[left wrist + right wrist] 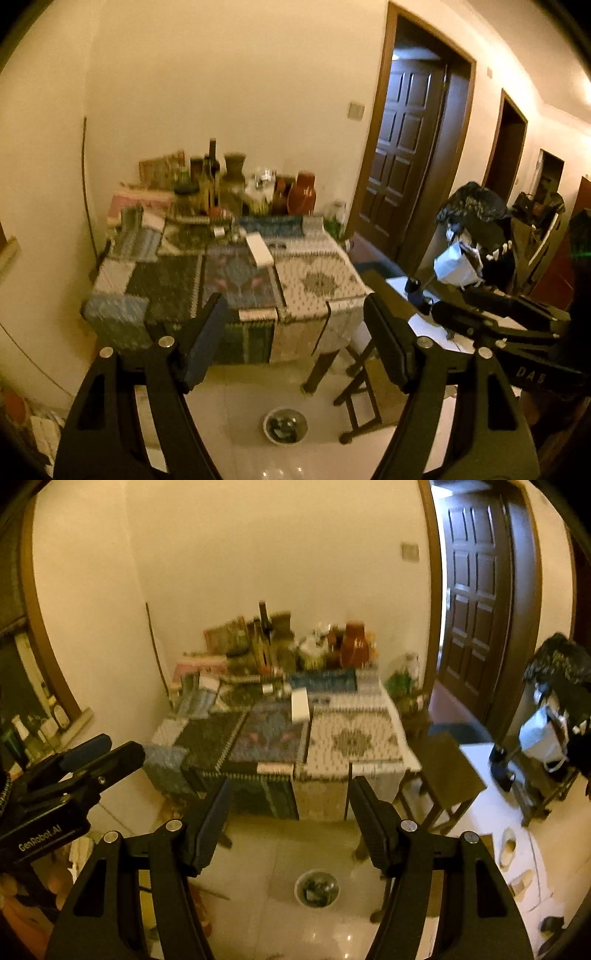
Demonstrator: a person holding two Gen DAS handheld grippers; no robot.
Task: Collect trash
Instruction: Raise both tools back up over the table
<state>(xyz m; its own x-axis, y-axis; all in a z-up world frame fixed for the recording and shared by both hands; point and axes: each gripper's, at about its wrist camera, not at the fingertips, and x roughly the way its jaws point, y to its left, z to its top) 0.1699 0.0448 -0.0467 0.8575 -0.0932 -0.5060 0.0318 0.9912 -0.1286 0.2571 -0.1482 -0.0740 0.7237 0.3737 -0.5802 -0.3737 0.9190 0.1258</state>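
My left gripper (291,312) is open and high above the floor, with nothing between its fingers. My right gripper (290,792) is open too and holds nothing. Each shows in the other's view: the right gripper (443,314) at the right, the left gripper (123,749) at the left. Both point down toward a table with a patterned cloth (317,280) (354,738). On it lie a white box (259,249) (300,703) and a small can (219,231). A round bowl with dark contents (285,424) (316,888) stands on the floor tiles in front of the table.
Bottles and jars (214,177) (266,635) crowd the table's back edge by the wall. A dark stool (365,369) (447,771) stands right of the table. A black bag (472,206) (557,657) tops a cluttered rack at the right. A brown door (406,147) stands behind.
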